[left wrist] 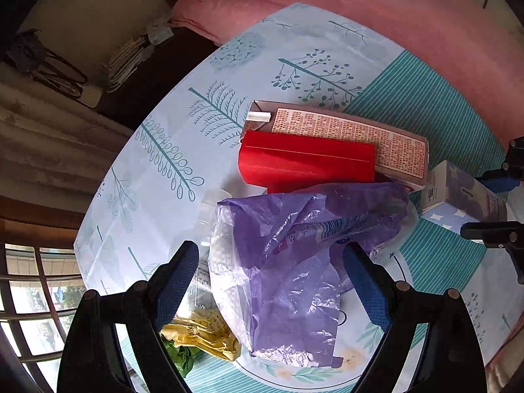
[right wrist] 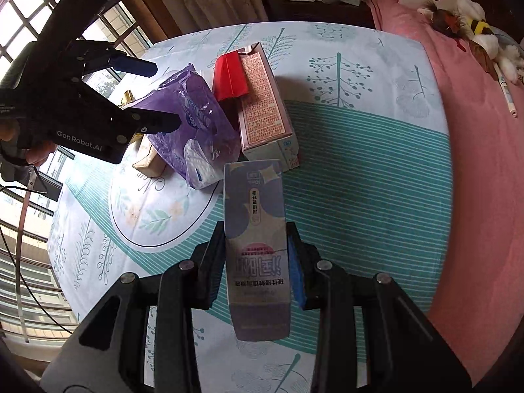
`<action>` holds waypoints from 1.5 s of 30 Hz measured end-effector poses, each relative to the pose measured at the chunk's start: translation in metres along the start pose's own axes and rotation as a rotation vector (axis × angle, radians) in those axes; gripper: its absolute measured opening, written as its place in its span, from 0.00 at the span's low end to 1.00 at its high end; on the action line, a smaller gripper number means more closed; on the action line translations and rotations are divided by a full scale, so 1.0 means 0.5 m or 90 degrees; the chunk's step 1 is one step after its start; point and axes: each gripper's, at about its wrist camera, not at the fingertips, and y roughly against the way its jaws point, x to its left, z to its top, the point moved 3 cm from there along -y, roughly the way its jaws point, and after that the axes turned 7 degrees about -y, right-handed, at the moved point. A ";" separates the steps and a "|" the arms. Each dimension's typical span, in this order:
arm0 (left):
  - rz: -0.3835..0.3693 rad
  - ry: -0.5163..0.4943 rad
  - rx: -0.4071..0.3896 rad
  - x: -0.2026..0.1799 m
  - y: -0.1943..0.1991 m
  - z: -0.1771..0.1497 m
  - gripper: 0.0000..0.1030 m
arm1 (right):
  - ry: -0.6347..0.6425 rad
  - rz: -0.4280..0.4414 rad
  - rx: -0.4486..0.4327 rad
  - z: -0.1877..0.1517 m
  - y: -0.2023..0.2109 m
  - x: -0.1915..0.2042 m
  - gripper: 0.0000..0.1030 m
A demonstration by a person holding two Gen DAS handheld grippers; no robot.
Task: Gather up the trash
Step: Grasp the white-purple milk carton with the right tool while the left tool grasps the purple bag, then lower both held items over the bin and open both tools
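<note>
A crumpled purple plastic bag (left wrist: 294, 245) lies on the patterned tablecloth (left wrist: 170, 137), and my left gripper (left wrist: 271, 281) hangs open just above it, one finger on each side. Behind the bag are a red folded carton (left wrist: 308, 163) and a long pink-printed box (left wrist: 353, 137). A yellow wrapper (left wrist: 203, 334) and a green scrap (left wrist: 180, 357) lie under the left finger. My right gripper (right wrist: 255, 242) is shut on a tall lilac box (right wrist: 253, 216), pads against both sides. In the right wrist view the left gripper (right wrist: 162, 93) hovers over the purple bag (right wrist: 190, 114).
A beige packet (right wrist: 147, 160) lies beside the bag. A pink bedspread (right wrist: 475, 163) borders the table, with soft toys (right wrist: 471, 26) and a pen (right wrist: 507, 98) on it. A barred window (right wrist: 39, 9) and stacked papers (left wrist: 124, 62) lie beyond the table's far edges.
</note>
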 end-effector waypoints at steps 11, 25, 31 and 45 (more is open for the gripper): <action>-0.082 -0.037 0.027 -0.031 -0.074 0.015 0.73 | -0.028 0.019 0.028 -0.015 -0.034 -0.015 0.30; -0.064 0.095 -0.009 -0.075 -0.019 -0.077 0.11 | -0.078 0.026 0.019 -0.051 -0.011 0.002 0.30; -0.068 0.170 -0.040 -0.121 0.072 -0.130 0.09 | -0.099 0.018 -0.013 -0.092 0.046 0.037 0.30; -0.097 0.198 -0.143 -0.311 0.328 -0.450 0.09 | -0.191 -0.030 -0.118 -0.356 0.261 0.264 0.30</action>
